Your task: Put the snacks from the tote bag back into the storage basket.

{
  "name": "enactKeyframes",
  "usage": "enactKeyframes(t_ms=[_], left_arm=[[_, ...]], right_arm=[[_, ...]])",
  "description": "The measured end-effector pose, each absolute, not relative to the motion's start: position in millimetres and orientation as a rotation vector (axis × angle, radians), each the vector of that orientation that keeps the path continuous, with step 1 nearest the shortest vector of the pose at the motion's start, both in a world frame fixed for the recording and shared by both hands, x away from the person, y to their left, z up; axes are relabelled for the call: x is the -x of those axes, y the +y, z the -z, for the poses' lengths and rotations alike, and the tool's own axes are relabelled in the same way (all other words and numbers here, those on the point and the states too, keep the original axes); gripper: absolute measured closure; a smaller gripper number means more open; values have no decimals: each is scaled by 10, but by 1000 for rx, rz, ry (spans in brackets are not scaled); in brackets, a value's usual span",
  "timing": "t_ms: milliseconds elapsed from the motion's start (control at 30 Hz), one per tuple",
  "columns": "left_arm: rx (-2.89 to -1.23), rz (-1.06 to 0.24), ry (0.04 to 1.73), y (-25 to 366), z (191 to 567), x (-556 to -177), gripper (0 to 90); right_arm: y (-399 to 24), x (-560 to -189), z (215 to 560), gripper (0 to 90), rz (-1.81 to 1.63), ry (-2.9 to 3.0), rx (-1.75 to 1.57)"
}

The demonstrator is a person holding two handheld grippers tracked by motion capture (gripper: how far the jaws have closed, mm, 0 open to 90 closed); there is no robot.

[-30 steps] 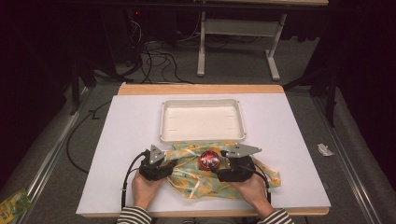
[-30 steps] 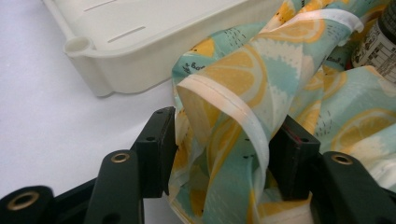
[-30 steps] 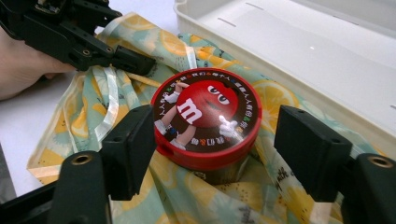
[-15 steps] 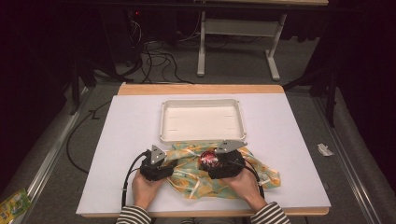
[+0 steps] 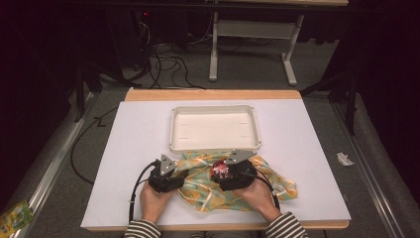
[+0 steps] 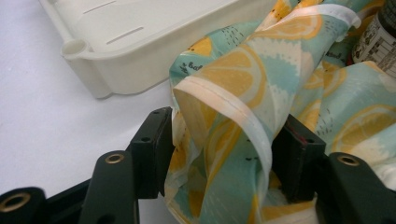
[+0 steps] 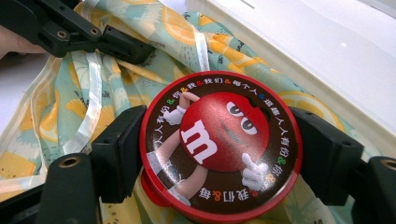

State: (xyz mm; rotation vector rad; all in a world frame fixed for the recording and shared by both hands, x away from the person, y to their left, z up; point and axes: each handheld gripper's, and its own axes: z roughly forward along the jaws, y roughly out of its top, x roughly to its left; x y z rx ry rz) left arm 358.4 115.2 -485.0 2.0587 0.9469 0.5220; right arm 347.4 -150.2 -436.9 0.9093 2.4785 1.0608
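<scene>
Tin (image 7: 219,147) clamped in right tool (image 7: 219,154), over bag (image 5: 233,183) beside tray (image 5: 214,147); left tool (image 6: 219,158) just opening, wide around bag mouth; tin probably not yet inside; insertion left

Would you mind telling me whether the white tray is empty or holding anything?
Empty: the high view shows the white tray with a bare floor; the lemon-print bag lies on the table outside it.

Bright surface, dark room

Overhead light falls evenly on the white surface (image 5: 129,148), leaving the floor dim; in the right gripper view the round tin's (image 7: 219,144) glossy lid shows mild glare, near edges soft.
</scene>
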Motion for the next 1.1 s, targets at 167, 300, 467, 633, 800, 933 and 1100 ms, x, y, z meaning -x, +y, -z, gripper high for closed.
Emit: enactKeyframes(t_ms=[167, 300, 467, 633, 800, 933, 1100], left_arm=[[-2059, -517, 949, 1153, 4851, -3589, 438], [-2058, -515, 954, 1159, 4848, -3589, 437], [-2058, -516, 952, 1158, 4848, -3587, 437], [-2060, -516, 955, 1157, 4849, -3590, 437], [-2057, -511, 955, 1161, 4849, -3592, 437], [-2051, -503, 962, 1169, 4849, -3598, 437], [-2053, -504, 957, 1165, 4850, -3596, 438]], right_arm=[[-1521, -3486, 4361, 258, -1078, 2488, -908], [-1534, -3468, 4325, 259, -1099, 2495, -887], [-1557, -3436, 4143, 260, -1107, 2482, -859], [-1599, -3452, 4026, 260, -1119, 2479, -853], [-1644, -3457, 3920, 260, -1139, 2463, -855], [-1665, -3445, 3862, 260, -1134, 2456, -826], [-1743, -3459, 3823, 260, -1167, 2442, -853]])
